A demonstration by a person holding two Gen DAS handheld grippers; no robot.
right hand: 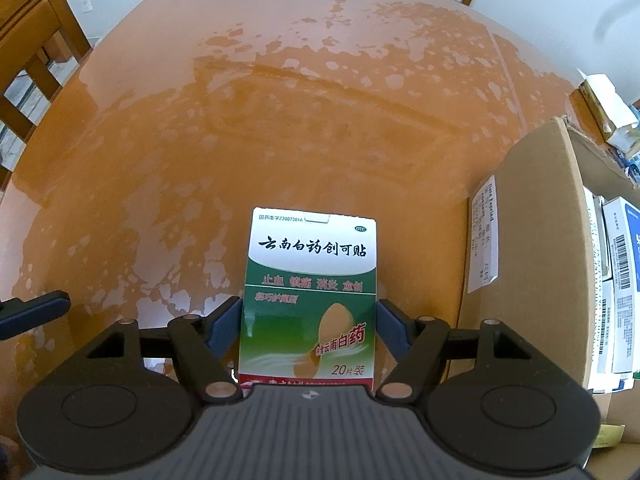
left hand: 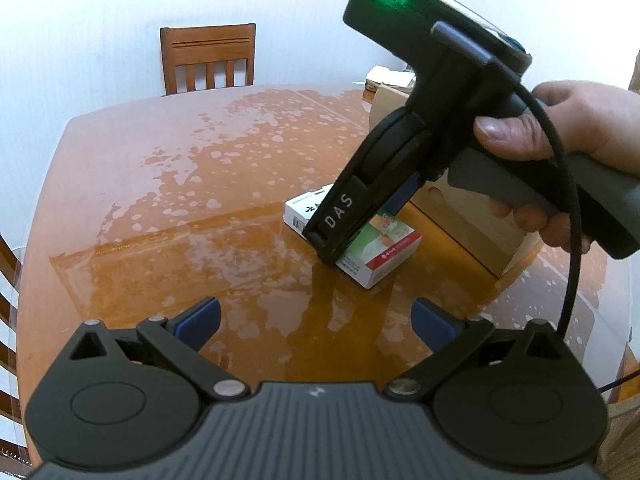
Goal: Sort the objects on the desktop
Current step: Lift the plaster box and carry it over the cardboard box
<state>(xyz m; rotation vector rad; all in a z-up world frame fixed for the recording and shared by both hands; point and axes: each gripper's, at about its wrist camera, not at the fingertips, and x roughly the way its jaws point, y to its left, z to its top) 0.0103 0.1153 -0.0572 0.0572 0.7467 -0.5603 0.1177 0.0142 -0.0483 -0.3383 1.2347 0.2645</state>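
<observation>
A green and white plaster box [right hand: 312,256] lies flat on the orange wooden table [right hand: 160,160]. My right gripper [right hand: 308,320] points steeply down over it, with a blue pad against each long side of the box, so it is shut on the box. In the left wrist view a hand holds that right gripper [left hand: 340,240] down on the plaster box [left hand: 384,248], which rests on the table. My left gripper [left hand: 316,320] hovers nearer the table's front edge, open, with nothing between its blue pads.
An open cardboard carton [right hand: 520,240] stands just right of the plaster box, with several medicine boxes [right hand: 620,260] inside. The carton [left hand: 460,208] sits behind the right gripper in the left wrist view. Wooden chairs [left hand: 208,60] stand at the table's far and left sides.
</observation>
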